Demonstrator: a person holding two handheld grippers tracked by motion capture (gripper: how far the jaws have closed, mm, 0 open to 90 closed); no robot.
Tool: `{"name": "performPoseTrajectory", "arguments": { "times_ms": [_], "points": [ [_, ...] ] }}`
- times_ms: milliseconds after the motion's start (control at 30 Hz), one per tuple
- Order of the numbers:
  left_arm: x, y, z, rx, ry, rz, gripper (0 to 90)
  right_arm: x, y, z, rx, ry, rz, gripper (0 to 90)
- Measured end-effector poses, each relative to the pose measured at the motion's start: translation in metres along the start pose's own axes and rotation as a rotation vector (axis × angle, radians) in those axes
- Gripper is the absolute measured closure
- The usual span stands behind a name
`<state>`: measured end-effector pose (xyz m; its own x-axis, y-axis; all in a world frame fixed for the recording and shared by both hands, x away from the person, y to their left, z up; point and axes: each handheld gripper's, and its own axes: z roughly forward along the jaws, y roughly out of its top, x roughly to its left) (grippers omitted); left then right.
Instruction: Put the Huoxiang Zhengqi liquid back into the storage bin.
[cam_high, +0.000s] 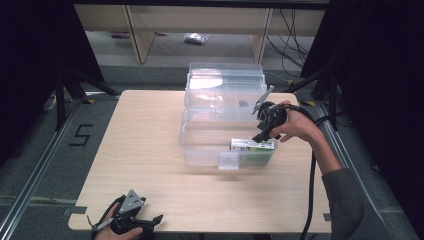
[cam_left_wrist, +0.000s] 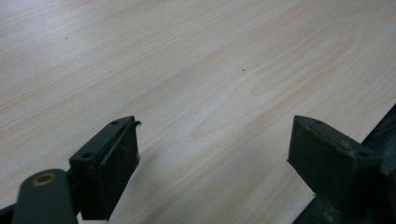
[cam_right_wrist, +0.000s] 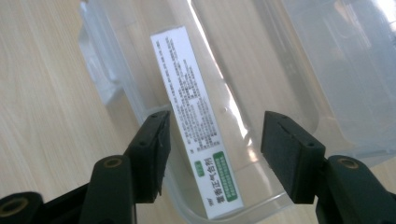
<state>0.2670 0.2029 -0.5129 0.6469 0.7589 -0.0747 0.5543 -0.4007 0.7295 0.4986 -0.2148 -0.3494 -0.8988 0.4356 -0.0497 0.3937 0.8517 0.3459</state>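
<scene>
The right tool (cam_right_wrist: 212, 149) hung released over the white box (cam_right_wrist: 196, 121) lying inside the clear bin (cam_high: 200, 150), near its right wall. Best lifted straight out, avoiding the rim. The left tool (cam_left_wrist: 212, 158) rested released on the bench (cam_high: 145, 150).

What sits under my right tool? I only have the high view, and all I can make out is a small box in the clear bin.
Observer: In the right gripper view, the right tool is open above the box, one jaw on either side of it, neither touching.
Operator: How does the box lie?
Observer: Flat on the floor of the clear bin, close to one wall; its white face of printed text, with a green label at one end, is up.
Operator: And my left tool?
Observer: The left gripper view shows the left tool open with bare wooden table between its jaws, near the table's edge.
</scene>
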Motion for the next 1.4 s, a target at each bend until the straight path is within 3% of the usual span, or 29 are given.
{"name": "performPoseTrajectory", "arguments": {
  "times_ms": [133, 167, 300, 400, 500, 533, 700, 733, 800, 833, 867, 900, 933, 1167, 1233, 1267, 1300, 1400],
  "points": [
    [0.001, 0.0, 0.0, 0.004, 0.014, -0.003, 15.5, 0.008, -0.002, 0.002, -0.025, -0.015, 0.043, 39.2],
    [0.002, 0.0, -0.001, 0.021, 0.009, 0.014, 15.5, 0.01, -0.002, 0.001, -0.031, -0.019, 0.045, 39.1],
    [0.001, 0.0, 0.0, 0.006, 0.013, 0.001, 15.5, 0.017, -0.003, -0.003, -0.079, -0.028, 0.089, 36.4],
    [0.0, 0.0, -0.001, 0.007, 0.0, 0.002, 15.5, 0.023, -0.005, -0.006, -0.098, -0.037, 0.103, 34.7],
    [0.001, 0.0, -0.001, 0.009, 0.014, 0.002, 15.5, 0.029, -0.006, -0.008, -0.117, -0.051, 0.098, 33.4],
    [0.001, 0.0, -0.001, 0.007, 0.015, 0.005, 15.5, 0.032, -0.007, -0.009, -0.128, -0.049, 0.121, 33.2],
    [0.001, 0.0, -0.001, 0.007, 0.001, 0.004, 15.6, 0.034, -0.012, -0.011, -0.173, -0.046, 0.134, 32.8],
    [0.0, 0.0, -0.001, 0.001, 0.005, 0.003, 15.5, 0.035, -0.012, -0.011, -0.177, -0.058, 0.159, 32.4],
    [0.002, 0.0, -0.001, 0.02, 0.01, 0.015, 15.5, 0.035, -0.014, -0.012, -0.192, -0.032, 0.154, 32.2],
    [0.001, 0.0, -0.001, 0.01, 0.014, 0.003, 15.5, 0.037, -0.015, -0.012, -0.198, -0.062, 0.172, 31.8],
    [0.001, 0.0, -0.001, 0.012, 0.014, 0.006, 15.5, 0.039, -0.015, -0.012, -0.192, -0.056, 0.192, 31.4],
    [0.0, 0.0, 0.0, 0.0, 0.014, -0.001, 15.5, 0.038, -0.016, -0.01, -0.209, -0.059, 0.173, 31.4],
    [0.001, 0.0, -0.001, 0.001, -0.002, 0.009, 15.5, 0.04, -0.017, -0.01, -0.215, -0.068, 0.184, 31.2],
    [0.001, 0.0, -0.001, 0.01, 0.011, 0.003, 15.5, 0.047, -0.023, -0.006, -0.254, -0.074, 0.18, 28.9],
    [0.0, 0.0, -0.001, 0.004, 0.013, -0.004, 15.5, 0.052, -0.024, -0.006, -0.259, -0.068, 0.211, 28.5],
    [0.0, 0.0, -0.001, 0.006, 0.001, 0.003, 15.5, 0.05, -0.026, -0.003, -0.28, -0.079, 0.193, 28.3],
    [0.0, 0.0, -0.001, 0.008, 0.003, 0.008, 15.5, 0.052, -0.027, -0.004, -0.26, -0.067, 0.224, 28.1],
    [0.001, 0.0, -0.001, 0.013, 0.014, 0.006, 15.5, 0.055, -0.031, -0.002, -0.308, -0.066, 0.208, 27.6]
  ]
}}
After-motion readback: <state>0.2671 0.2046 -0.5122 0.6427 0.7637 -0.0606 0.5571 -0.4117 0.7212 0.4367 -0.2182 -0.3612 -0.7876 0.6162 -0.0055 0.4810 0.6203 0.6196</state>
